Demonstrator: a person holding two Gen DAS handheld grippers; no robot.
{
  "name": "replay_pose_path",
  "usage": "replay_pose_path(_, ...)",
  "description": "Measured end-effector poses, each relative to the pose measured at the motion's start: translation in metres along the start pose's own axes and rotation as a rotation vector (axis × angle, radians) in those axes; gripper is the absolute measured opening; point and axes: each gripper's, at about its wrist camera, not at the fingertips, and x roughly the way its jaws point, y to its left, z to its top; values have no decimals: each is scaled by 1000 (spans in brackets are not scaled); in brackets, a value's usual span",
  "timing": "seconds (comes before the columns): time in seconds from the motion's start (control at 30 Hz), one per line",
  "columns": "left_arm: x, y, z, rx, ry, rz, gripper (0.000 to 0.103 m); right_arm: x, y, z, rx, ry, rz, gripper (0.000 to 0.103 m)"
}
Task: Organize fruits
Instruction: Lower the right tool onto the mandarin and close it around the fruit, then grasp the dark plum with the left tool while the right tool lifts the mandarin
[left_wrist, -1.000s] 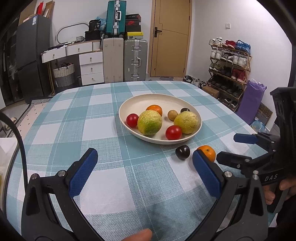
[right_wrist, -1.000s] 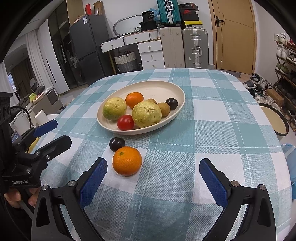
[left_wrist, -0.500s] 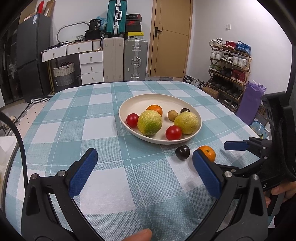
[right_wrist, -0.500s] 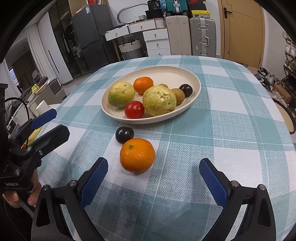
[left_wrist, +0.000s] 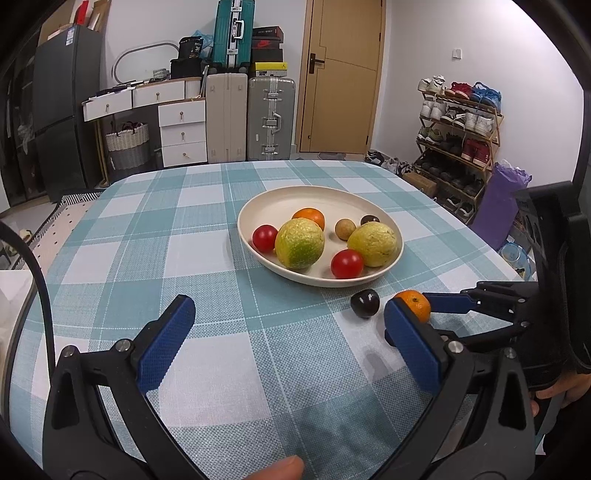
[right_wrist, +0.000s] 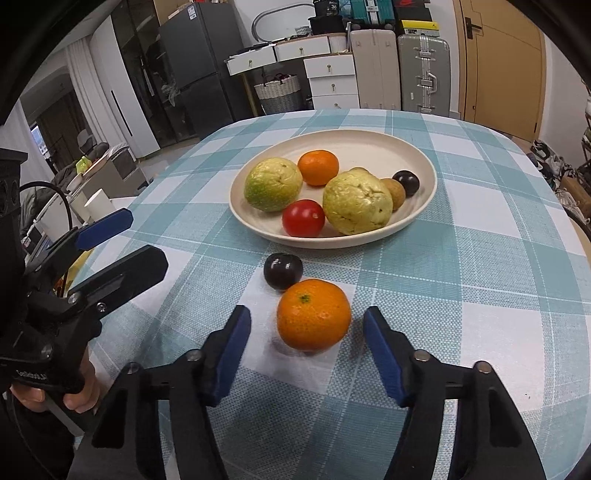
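Your right gripper (right_wrist: 307, 328) has just been closing around the loose orange (right_wrist: 314, 314), pads not yet touching it; the dark plum (right_wrist: 283, 270) sits just beyond. Your left gripper (left_wrist: 286, 326) hangs wide open

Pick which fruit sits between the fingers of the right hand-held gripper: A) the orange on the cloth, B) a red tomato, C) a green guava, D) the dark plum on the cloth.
A: the orange lies on the tablecloth between the right hand-held gripper fingers, with gaps either side.
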Motion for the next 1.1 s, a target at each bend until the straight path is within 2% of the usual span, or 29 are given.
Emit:
replay_pose_path(0.03,0,0,0,1,-2,0,102,1,0,0,2,1,-2,60)
replay_pose_path(0.1,1,0,0,3,-2,-1,102,2,-1,0,9,7,-5,48)
replay_pose_path(0.2,1,0,0,2,-1,0,102,1,-3,-1,14,3,-19,41)
replay_pose_path(0.8,6,-4,-1,11,11,-19,102,-33,-6,-9,31,-68,3,40)
replay_pose_path(0.93,16,-11,-2,5,73,-64,102,-40,-13,-7,37,-84,-11,40)
replay_pose_path(1.1,31,-27,-4,41,134,-46,102,-47,-23,-6,56,-96,-18,40)
